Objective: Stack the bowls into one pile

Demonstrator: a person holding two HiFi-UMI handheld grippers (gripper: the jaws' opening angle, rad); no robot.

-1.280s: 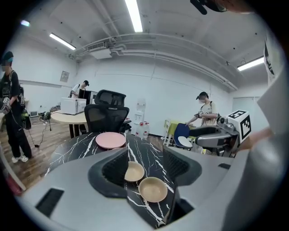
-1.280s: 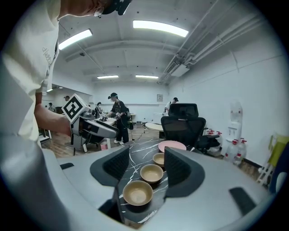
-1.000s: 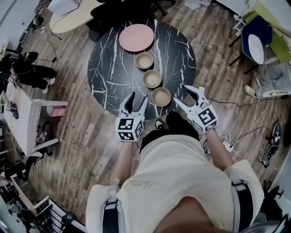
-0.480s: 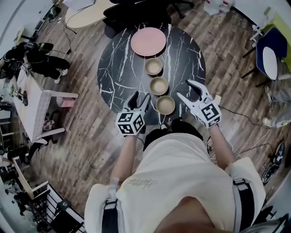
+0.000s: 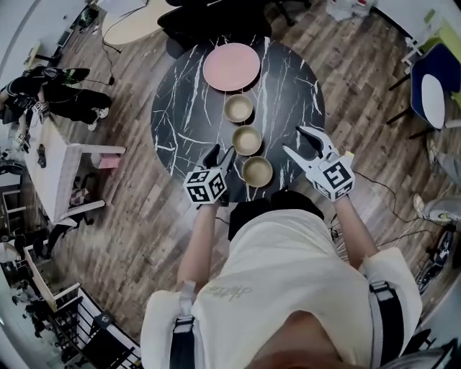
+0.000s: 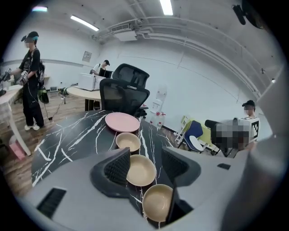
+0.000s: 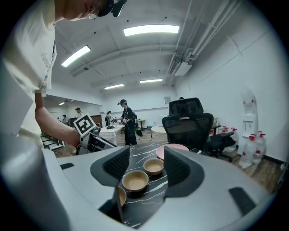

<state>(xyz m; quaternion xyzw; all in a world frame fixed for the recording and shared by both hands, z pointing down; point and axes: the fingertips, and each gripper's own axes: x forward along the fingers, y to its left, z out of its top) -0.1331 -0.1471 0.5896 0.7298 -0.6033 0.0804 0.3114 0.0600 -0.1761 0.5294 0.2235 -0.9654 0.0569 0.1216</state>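
Three tan bowls stand in a row on the round black marble table (image 5: 187,108): the far bowl (image 5: 238,108), the middle bowl (image 5: 246,140) and the near bowl (image 5: 257,171). Beyond them lies a pink plate (image 5: 231,66). My left gripper (image 5: 220,156) hovers at the table's near edge, just left of the near bowl, its jaws closing with nothing between them. In the left gripper view the near bowl (image 6: 158,203) sits low by the right jaw. My right gripper (image 5: 294,141) stands open to the right of the near bowl, empty. The right gripper view shows the middle bowl (image 7: 135,180) ahead.
A black office chair (image 5: 209,14) stands behind the table. A white table (image 5: 50,173) with people nearby is at the left, and a blue chair (image 5: 432,79) at the right. Cables (image 5: 389,187) lie on the wooden floor.
Both grippers have moved forward over the table's near edge, ending on either side of the near bowl. The left one has also sunk lower. The bowls have not moved.
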